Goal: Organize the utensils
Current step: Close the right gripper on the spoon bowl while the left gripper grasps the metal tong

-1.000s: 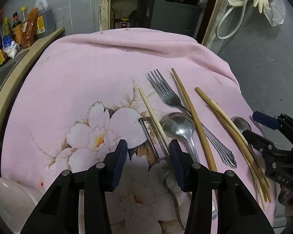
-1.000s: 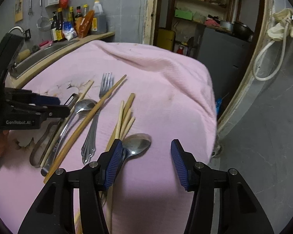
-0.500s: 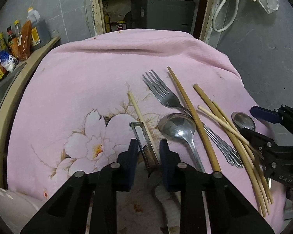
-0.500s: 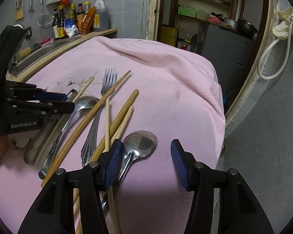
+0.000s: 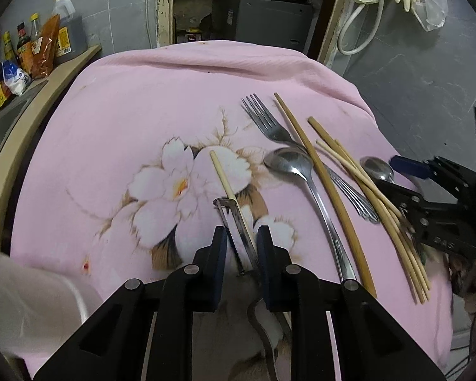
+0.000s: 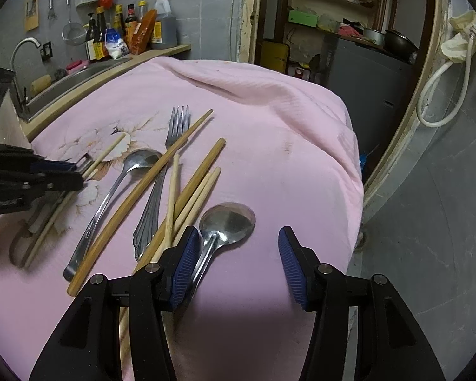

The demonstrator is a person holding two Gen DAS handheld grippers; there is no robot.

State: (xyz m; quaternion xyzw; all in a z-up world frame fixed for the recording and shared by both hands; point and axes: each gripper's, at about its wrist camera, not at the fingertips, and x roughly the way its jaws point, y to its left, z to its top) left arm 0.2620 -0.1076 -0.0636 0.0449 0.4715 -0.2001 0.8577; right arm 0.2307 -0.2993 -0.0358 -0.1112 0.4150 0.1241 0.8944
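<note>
Utensils lie on a pink flowered cloth (image 5: 142, 120). My left gripper (image 5: 241, 247) is shut on a metal peeler (image 5: 234, 225) and a pale chopstick (image 5: 223, 177) beside it. To its right lie a large spoon (image 5: 288, 162), a fork (image 5: 263, 120), a long brown chopstick (image 5: 320, 174), several thinner chopsticks (image 5: 365, 187) and a small spoon (image 5: 376, 168). My right gripper (image 6: 234, 263) is open and empty, its left pad next to the small spoon's (image 6: 228, 222) handle and the chopstick bundle (image 6: 193, 190). The fork (image 6: 174, 127) and large spoon (image 6: 136, 162) lie further left.
The cloth drops off at the table's right edge (image 6: 349, 171) and far edge. A sink counter (image 6: 89, 73) with sauce bottles (image 6: 127, 28) runs along the left. A white cloth bundle (image 5: 25, 292) sits at the near left. A dark cabinet (image 5: 263, 19) stands behind.
My left gripper has closed from open onto the peeler and pale chopstick and shifted them left, away from the large spoon. One thin chopstick has swung out across the bundle by the right gripper.
</note>
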